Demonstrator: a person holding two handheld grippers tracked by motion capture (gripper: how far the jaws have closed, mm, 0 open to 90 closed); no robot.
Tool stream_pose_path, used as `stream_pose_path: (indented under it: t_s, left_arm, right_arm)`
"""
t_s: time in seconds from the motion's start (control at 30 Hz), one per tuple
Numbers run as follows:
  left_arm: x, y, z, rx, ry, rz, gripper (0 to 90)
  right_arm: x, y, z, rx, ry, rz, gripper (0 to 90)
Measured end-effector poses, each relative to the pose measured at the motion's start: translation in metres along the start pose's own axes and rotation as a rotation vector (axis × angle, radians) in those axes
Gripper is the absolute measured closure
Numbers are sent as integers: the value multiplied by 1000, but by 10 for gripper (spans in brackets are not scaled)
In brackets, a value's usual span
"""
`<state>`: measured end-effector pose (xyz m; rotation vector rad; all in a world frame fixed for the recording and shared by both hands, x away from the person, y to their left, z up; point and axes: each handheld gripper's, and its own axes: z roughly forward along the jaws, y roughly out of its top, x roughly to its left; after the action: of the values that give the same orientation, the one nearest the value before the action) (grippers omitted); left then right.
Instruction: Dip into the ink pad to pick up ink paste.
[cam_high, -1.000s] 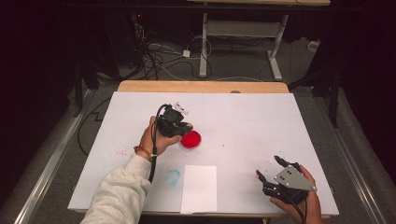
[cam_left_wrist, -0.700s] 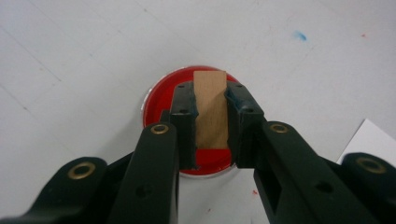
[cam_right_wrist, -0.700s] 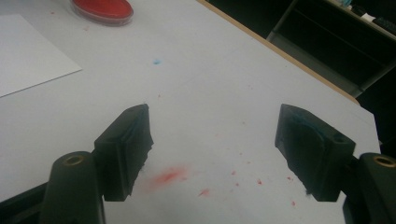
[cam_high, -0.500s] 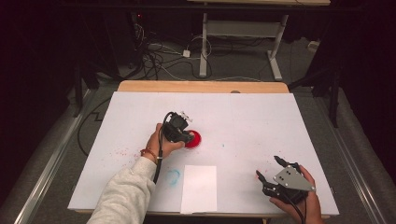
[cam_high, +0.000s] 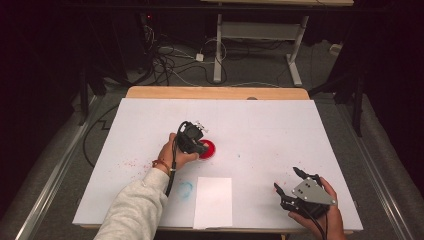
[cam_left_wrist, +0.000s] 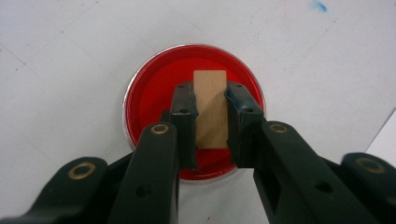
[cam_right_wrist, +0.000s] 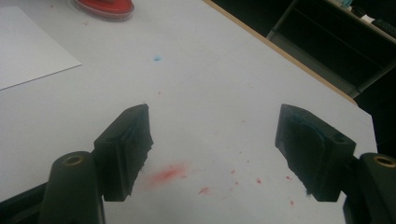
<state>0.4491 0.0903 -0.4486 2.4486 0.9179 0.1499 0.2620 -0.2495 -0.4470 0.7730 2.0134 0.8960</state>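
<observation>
The left gripper (cam_left_wrist: 209, 112) had its jaws closed on a small wooden block (cam_left_wrist: 209, 108), the pads pressing on its two long sides. The block stood over the middle of a round dish of red paint (cam_left_wrist: 154, 93); whether its lower end touched the paint could not be told. In the high view the left gripper (cam_high: 196, 142) sat over that same red dish (cam_high: 210, 150), left of the middle of the white tabletop (cam_high: 280, 125), with the left hand (cam_high: 175, 155) and a pale sleeve (cam_high: 131, 207) coming in from the bottom edge.

Just below the dish lay a blank white sheet of paper (cam_high: 214, 201) near the front edge, and beside it on the left a faint blue ring-shaped smudge (cam_high: 185, 188). Red specks (cam_high: 131, 162) dotted the tabletop to the left of the hand, and a small blue dot (cam_high: 238, 156) lay to the right of the dish. None of these lay between the gripper and the dish.

The right gripper (cam_high: 292, 186) rested at the front right corner, well apart from the dish, held in the right hand (cam_high: 320, 212). Its jaws stood wide open and held nothing (cam_right_wrist: 215, 149); between them the tabletop showed a red smear (cam_right_wrist: 166, 173) and scattered red spots. From there the red dish (cam_right_wrist: 103, 8) and a corner of the paper (cam_right_wrist: 32, 46) appeared farther off.
</observation>
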Motion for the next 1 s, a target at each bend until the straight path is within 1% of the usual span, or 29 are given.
stream_pose_path:
  t_s: [0.17, 0.3, 0.63, 0.83, 1.0]
  left_arm:
    - [-2, 1, 0, 9, 14, 16, 740]
    - [-2, 1, 0, 6, 11, 7, 740]
    - [-2, 1, 1, 11, 17, 14, 740]
    - [0, -1, 1, -2, -2, -3, 740]
    - [-1, -1, 1, 0, 11, 5, 739]
  right_arm:
    - [1, 0, 1, 2, 0, 1, 272]
    - [0, 0, 2, 5, -1, -2, 271]
    - [0, 2, 4, 0, -1, 2, 271]
    - [1, 4, 8, -1, 8, 0, 271]
    - [0, 4, 9, 4, 13, 3, 271]
